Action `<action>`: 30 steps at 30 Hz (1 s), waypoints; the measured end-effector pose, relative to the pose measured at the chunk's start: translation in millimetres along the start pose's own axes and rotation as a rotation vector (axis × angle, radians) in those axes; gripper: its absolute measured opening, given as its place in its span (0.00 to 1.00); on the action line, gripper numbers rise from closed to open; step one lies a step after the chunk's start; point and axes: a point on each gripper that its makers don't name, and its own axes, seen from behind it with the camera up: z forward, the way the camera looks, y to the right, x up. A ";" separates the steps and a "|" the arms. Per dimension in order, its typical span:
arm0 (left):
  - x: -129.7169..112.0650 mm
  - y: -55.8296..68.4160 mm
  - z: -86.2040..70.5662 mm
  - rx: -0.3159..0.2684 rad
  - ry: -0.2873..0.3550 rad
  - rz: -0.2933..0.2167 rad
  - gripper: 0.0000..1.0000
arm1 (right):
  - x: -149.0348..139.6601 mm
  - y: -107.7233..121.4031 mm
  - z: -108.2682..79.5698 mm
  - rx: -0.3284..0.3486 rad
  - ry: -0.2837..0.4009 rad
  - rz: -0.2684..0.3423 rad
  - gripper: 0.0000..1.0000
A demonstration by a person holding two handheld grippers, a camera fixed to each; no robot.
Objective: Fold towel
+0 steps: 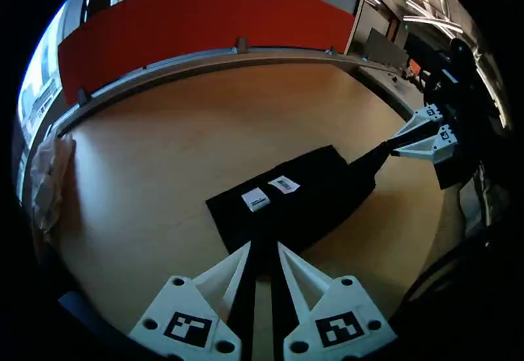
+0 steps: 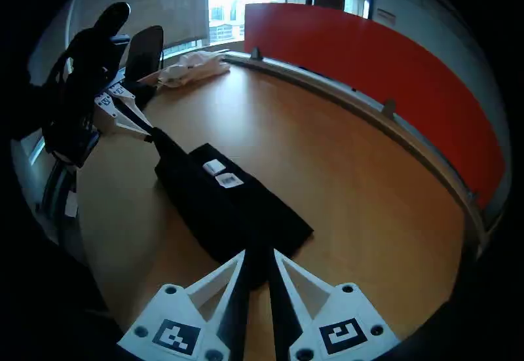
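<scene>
A black towel (image 1: 298,194) with two white labels (image 1: 268,192) lies stretched lengthwise on the wooden table (image 1: 196,132). My left gripper (image 1: 263,263) is shut on its near end in the left gripper view. Across the table the right gripper (image 1: 392,149) pinches the far end, which is pulled into a narrow point. In the right gripper view the towel (image 2: 223,207) runs away from my right gripper (image 2: 260,266), which is shut on its near edge. The left gripper (image 2: 149,135) holds the opposite end there.
A crumpled pale cloth (image 1: 49,177) lies at the table's left edge, seen as a cloth (image 2: 193,67) near the window in the right gripper view. A red partition (image 1: 203,17) runs along the table's far side. A dark chair (image 2: 144,50) stands behind the person.
</scene>
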 end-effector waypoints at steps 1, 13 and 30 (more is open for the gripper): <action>-0.2 -0.7 1.8 0.001 -0.003 0.000 0.13 | -0.7 1.4 2.0 0.000 -0.003 0.001 0.16; -3.9 -10.1 27.1 0.014 -0.035 -0.006 0.13 | -13.4 14.6 27.8 -0.005 -0.049 0.025 0.16; -9.6 -27.5 65.7 0.058 -0.067 0.010 0.14 | -28.0 31.5 59.0 -0.040 -0.106 0.055 0.18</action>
